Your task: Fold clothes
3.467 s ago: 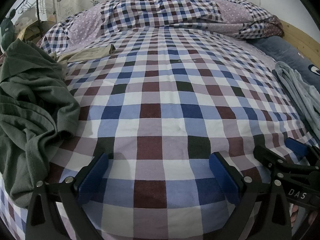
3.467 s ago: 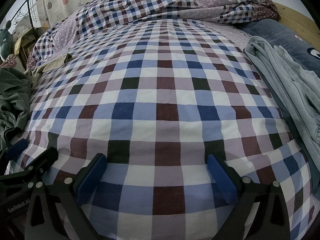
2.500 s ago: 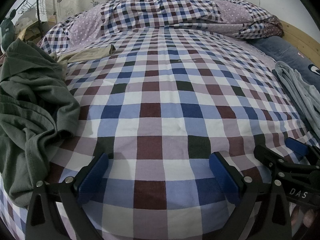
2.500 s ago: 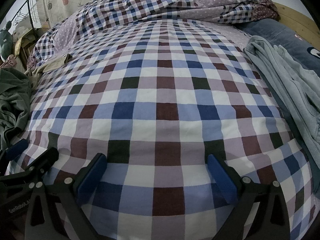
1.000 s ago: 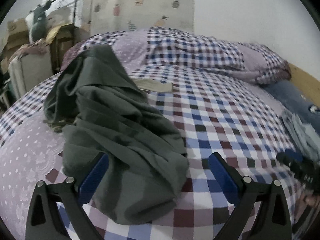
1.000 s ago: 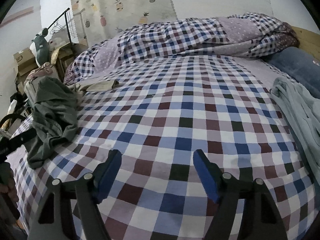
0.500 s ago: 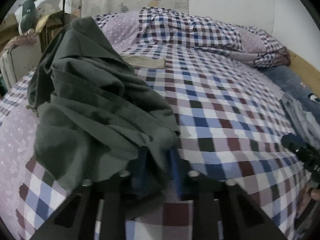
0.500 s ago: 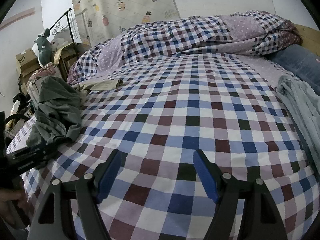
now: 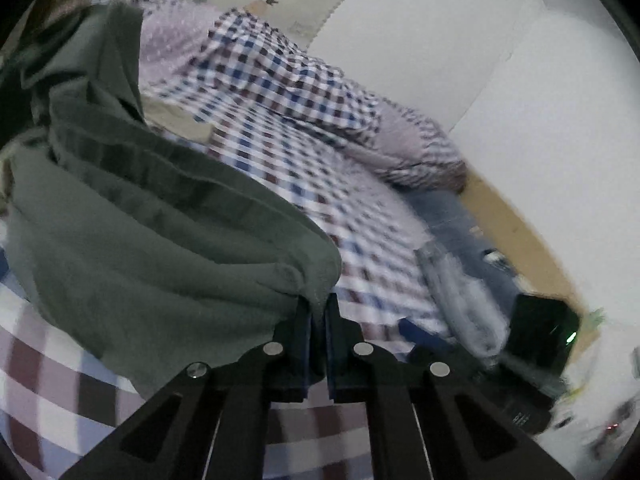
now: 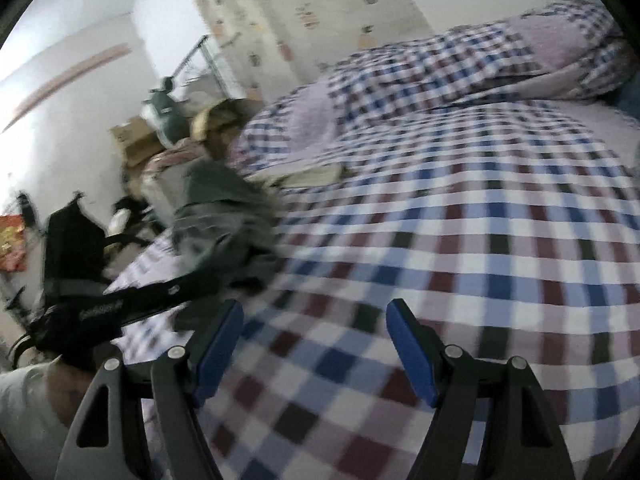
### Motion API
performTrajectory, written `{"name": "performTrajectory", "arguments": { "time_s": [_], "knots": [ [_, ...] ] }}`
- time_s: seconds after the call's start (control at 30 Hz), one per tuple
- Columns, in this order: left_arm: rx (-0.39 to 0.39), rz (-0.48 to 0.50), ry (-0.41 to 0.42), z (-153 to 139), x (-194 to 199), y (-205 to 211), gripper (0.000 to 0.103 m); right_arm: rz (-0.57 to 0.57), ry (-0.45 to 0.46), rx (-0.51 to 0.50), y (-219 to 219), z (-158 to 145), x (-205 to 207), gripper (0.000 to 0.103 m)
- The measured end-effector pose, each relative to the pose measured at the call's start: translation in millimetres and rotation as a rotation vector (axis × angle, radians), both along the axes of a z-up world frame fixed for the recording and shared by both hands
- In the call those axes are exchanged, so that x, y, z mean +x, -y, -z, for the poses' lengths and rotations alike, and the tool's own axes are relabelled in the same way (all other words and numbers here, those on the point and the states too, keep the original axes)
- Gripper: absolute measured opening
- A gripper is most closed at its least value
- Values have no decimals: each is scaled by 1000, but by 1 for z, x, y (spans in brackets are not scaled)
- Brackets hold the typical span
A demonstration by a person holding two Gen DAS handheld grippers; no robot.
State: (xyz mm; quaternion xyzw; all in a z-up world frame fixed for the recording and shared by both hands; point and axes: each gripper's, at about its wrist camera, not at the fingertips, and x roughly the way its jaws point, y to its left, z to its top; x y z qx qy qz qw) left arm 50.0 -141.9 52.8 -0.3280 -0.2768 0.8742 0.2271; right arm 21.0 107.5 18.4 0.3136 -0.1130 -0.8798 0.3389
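Green garment (image 9: 152, 240) at 10 o'clock on checked bed (image 9: 340, 216), hem now pinched in left gripper (image 9: 318, 312), jaws just closed. Right gripper (image 10: 316, 344) wide, empty. Garment ready for spreading.

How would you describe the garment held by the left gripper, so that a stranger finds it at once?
On the checked bed, look at the side away from the pale blue clothes. The dark green garment lies bunched there, its edge pinched in the left gripper. It is the only plain dark green cloth.
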Motion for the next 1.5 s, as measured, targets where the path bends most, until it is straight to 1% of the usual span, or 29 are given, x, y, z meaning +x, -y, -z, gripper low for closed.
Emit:
{"name": "performTrajectory", "arguments": {
  "time_s": [0.17,0.23,0.3,0.37,0.47,0.53,0.6,0.63,0.67,0.7,0.77,0.87,0.93,0.97,1.0,1.03,1.07,1.1,1.23,1.3,1.5],
  "knots": [
    [146,117,-19,-9,-3,-4,4,-96,-29,8,22,-4,12,78],
    [169,140,-19,-13,-2,-7,4,-124,-36,13,30,-4,15,78],
    [176,151,-16,-14,-4,-10,4,-152,-41,14,36,-5,19,74],
    [192,155,-12,-14,-4,-11,4,-175,-44,16,41,-5,22,59],
    [196,157,-7,-13,-4,-14,4,-190,-40,25,45,-4,26,49],
    [195,157,-4,-12,-5,-16,4,-197,-38,32,48,-4,27,46],
    [183,155,-1,-12,-5,-19,4,-201,-38,38,51,-4,28,41],
    [179,153,2,-10,-6,-20,4,-200,-38,46,52,-3,29,30],
    [179,152,6,-9,-6,-20,4,-195,-37,60,53,-3,30,15],
    [181,148,9,-8,-6,-19,4,-188,-37,75,54,-2,31,10],
    [189,141,15,-6,-7,-18,5,-170,-39,108,56,-2,31,4],
    [197,146,24,-5,-9,-17,9,-114,-55,161,49,-3,30,2],
    [202,155,18,-7,-9,-19,14,-66,-65,184,42,-6,26,2],
    [205,158,11,-8,-10,-20,19,-41,-69,191,37,-7,24,2],
    [208,159,1,-10,-9,-21,29,-16,-74,200,33,-9,22,2],
    [209,160,-9,-12,-9,-23,34,9,-79,209,28,-11,19,2],
    [215,160,-19,-13,-9,-23,46,33,-85,219,24,-12,17,1],
    [224,160,-27,-15,-8,-23,52,56,-91,230,19,-14,16,1],
    [264,147,-48,-19,-7,-20,55,158,-102,267,-7,-22,14,1],
    [273,132,-52,-19,-8,-18,57,207,-109,280,-22,-26,13,1],
    [288,90,-56,-19,-11,-24,58,359,-119,293,-69,-39,6,1]
  ]
}}
